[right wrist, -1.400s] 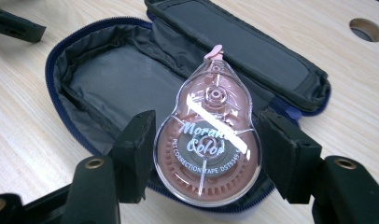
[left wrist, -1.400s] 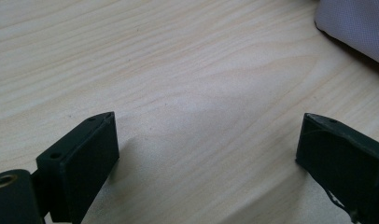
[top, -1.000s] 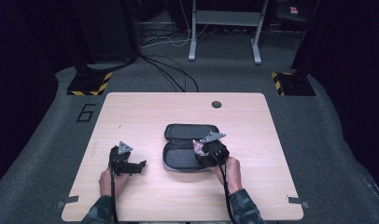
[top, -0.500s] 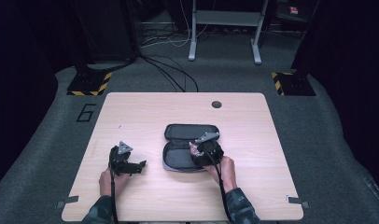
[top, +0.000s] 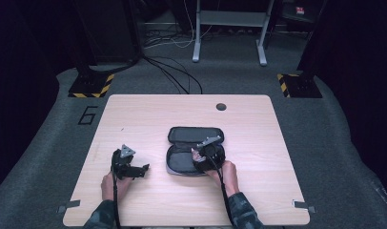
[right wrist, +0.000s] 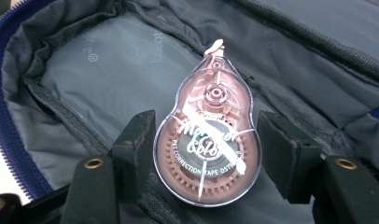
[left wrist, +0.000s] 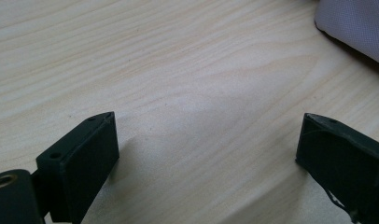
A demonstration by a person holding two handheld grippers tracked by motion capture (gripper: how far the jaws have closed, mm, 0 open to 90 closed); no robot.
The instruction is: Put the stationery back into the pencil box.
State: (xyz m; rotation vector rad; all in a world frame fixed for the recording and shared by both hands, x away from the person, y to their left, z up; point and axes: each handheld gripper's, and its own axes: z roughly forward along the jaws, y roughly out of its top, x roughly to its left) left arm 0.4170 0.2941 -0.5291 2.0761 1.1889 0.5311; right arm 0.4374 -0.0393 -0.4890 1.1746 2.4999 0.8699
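A dark zip case [top: 194, 135] lies open in the middle of the wooden table [top: 258, 138]. My right gripper [top: 198, 155] hovers over its near half. In the right gripper view a pink, clear-shelled correction tape [right wrist: 208, 158] sits between the jaws, with my right gripper [right wrist: 207, 135] shut on its wide round end. Its tip points away, over the case's grey lining [right wrist: 99, 79]. My left gripper [top: 143, 170] rests on the bare table left of the case. Its jaws [left wrist: 206, 135] stand wide open with nothing between them.
A round cable hole [top: 221, 106] is near the table's far edge. A corner of the case [left wrist: 355, 28] appears at the upper right of the left gripper view. On the floor beyond the table are cables and metal stand legs [top: 196, 52].
My right gripper has shifted slightly left, further over the open case, still holding the correction tape. The left gripper has stayed put.
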